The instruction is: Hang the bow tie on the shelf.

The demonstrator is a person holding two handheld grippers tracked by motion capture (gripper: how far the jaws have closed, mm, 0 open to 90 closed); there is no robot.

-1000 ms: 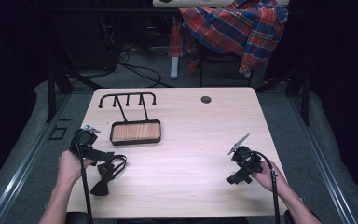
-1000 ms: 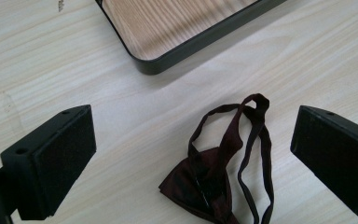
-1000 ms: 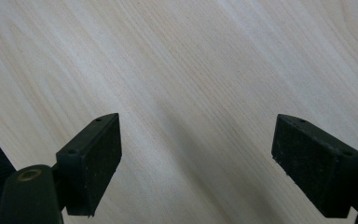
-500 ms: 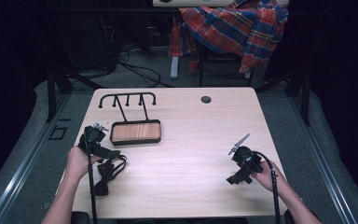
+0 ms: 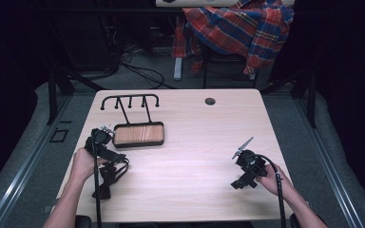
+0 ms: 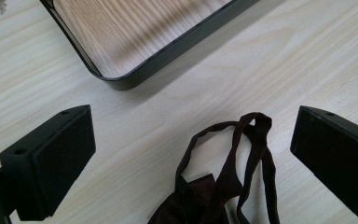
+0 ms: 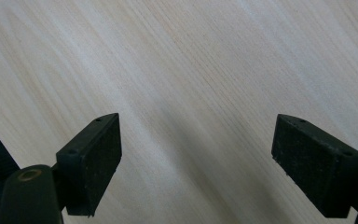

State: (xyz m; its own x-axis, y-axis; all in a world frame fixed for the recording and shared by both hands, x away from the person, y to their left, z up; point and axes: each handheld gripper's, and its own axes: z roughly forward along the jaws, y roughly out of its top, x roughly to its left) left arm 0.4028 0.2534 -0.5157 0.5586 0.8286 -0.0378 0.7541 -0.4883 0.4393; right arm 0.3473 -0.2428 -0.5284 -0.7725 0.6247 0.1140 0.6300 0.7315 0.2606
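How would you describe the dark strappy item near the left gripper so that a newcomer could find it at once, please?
Start at the pale wooden table and find the black-rimmed wooden tray near its left side. Just in front of the tray, between the open jaws of the left gripper, lies a dark bow tie: the one soft, limp item, with thin looping straps.

The pale wood-grain counter (image 5: 195, 142) carries a black-rimmed wooden tray (image 5: 138, 134), a black hook rack (image 5: 129, 101) and a dark strappy bow tie (image 5: 108, 175).

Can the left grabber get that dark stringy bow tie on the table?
Probably yes. The left gripper hangs open right over the dark maroon fabric bow tie with thin straps, its loops between the jaws. The wood-bottomed black-rimmed tray sits clear beyond.
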